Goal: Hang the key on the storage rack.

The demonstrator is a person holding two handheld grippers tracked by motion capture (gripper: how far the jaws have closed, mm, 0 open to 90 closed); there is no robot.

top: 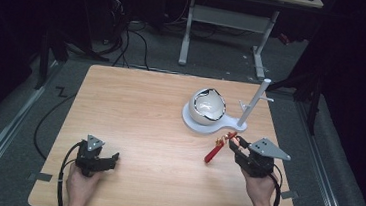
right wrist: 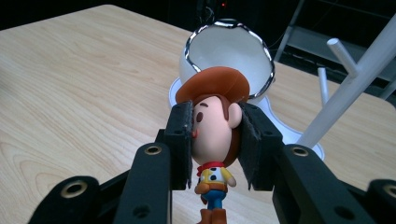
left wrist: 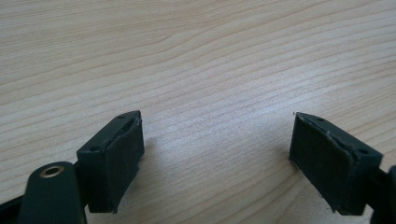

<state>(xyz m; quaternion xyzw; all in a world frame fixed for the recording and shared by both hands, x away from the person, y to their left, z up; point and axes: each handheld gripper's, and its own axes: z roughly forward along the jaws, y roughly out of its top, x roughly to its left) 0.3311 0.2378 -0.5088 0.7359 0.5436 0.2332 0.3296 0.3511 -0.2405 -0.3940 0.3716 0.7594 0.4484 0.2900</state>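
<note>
my right tongs (right wrist: 215,140) clamp the small brown-hatted cowboy figurine (right wrist: 214,135) by its head; at twelve o'clock sits the white egg-shaped bowl (right wrist: 229,51); my left tongs (left wrist: 217,161) gape open.

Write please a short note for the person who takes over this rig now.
Right gripper: shut on the cowboy figurine, clamped by the head, held above the table.
Left gripper: open, holds nothing, low over bare wood near the front left.
White egg-shaped bowl with a jagged rim sits on the white stand, just beyond the figurine.
Done: figurine picked up.
Left: probably to put it in the bowl or on the stand; it is not released yet.
</note>
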